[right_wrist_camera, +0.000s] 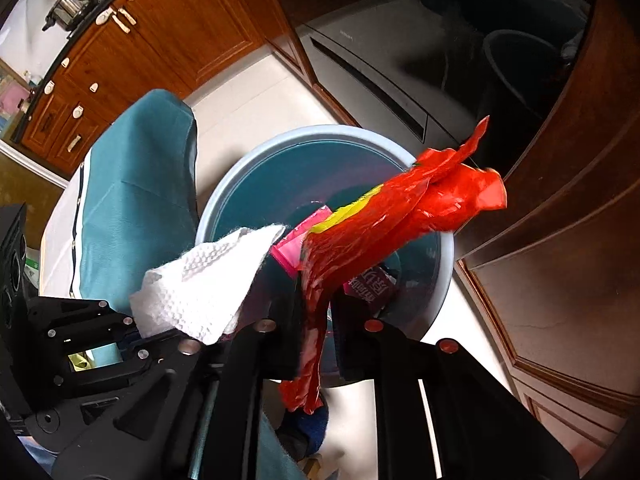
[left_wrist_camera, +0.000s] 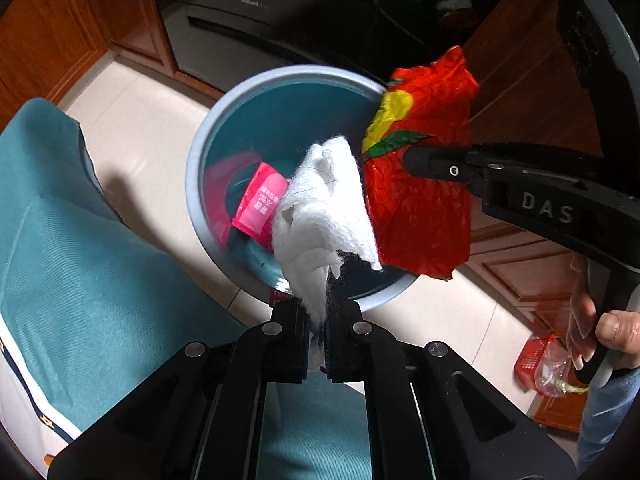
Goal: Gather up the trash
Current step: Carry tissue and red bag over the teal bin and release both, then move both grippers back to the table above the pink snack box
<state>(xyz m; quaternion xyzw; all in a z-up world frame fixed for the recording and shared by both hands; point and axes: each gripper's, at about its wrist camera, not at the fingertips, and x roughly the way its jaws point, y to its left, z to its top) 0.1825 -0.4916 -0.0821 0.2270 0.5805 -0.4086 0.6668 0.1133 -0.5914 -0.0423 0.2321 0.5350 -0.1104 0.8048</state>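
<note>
teal chair [left_wrist_camera: 72, 240] at bin's [left_wrist_camera: 208, 128] 9 o'clock | left claw [left_wrist_camera: 318, 332] clamps paper towel [left_wrist_camera: 324, 208] | right claw [right_wrist_camera: 316, 320] parted around red wrapper [right_wrist_camera: 400, 224]

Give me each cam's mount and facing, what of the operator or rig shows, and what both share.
Left wrist: on left gripper, looking down into the bin; shut on white tissue; right gripper and a hand show.
Right wrist: on right gripper, same downward look; red wrapper between its jaws; left gripper's body at lower left.
Shared: bin, tissue, wrapper.
</note>
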